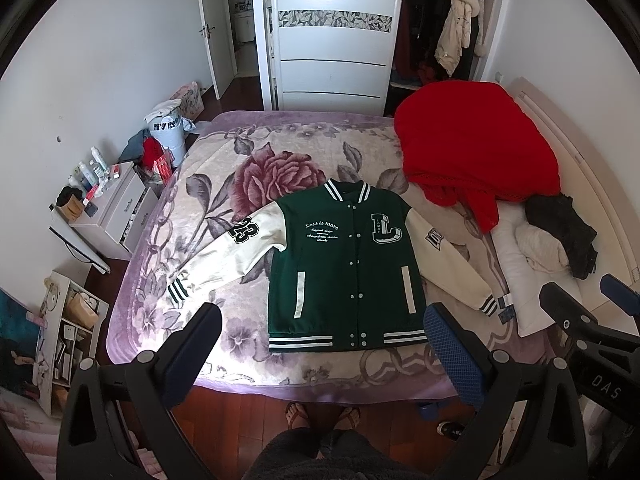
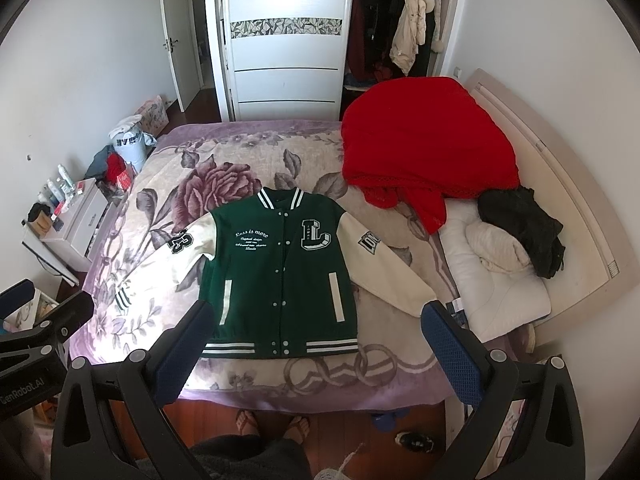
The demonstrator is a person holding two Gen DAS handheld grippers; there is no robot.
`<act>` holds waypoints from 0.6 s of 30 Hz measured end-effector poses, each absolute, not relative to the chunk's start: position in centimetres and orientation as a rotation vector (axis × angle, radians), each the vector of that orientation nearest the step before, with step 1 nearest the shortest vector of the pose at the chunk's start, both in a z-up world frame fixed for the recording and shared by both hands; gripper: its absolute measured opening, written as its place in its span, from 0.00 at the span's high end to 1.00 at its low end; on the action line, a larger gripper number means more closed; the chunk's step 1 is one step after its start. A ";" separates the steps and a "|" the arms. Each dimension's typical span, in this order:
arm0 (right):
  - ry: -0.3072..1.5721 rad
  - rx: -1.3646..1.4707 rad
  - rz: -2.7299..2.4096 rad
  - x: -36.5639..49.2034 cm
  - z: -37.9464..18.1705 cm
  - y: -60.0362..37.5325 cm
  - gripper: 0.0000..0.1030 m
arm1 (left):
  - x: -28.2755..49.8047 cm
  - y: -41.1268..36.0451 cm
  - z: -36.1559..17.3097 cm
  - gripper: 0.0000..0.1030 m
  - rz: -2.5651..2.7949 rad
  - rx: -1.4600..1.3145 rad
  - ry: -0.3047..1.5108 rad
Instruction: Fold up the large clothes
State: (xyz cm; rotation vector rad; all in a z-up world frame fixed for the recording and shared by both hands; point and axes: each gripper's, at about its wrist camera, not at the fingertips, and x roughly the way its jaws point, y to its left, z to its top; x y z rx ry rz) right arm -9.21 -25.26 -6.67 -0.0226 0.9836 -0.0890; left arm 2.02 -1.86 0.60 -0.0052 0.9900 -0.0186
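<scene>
Both pairs of fingers are spread wide and hold nothing: the left gripper (image 1: 324, 344) and the right gripper (image 2: 320, 340) hover above the near edge of the bed (image 1: 320, 380), with the person's feet (image 1: 320, 416) on the wooden floor below.

Beyond the fingers, apart from them, the jacket (image 1: 344, 268) lies flat and face up on the bed's floral blanket (image 1: 260, 168), snapped shut, hem toward the near edge, collar away. Its body is green, its sleeves cream and spread out to each side. On the chest, white script reads "Less is more" over smaller lines too fine to read; beside it sits a large "L" patch. One sleeve carries "23", the other a patch with letters only partly readable.

Past the jacket's collar and to one side, a red blanket (image 1: 472, 148) is heaped. The right gripper's body, seen from the left wrist, shows "DAS"; the left's, seen from the right wrist, "GenRobot.AI".
</scene>
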 end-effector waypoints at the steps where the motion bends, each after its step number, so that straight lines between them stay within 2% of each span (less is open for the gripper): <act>1: 0.983 -0.022 -0.089 -9.2 -6.7 -25.3 0.00 | 2.0 -1.8 0.6 0.00 -0.018 -0.006 0.991; 18: 0.988 0.008 -0.099 -8.9 -7.1 -25.3 0.00 | 1.8 -2.4 0.5 0.00 -0.012 -0.011 0.967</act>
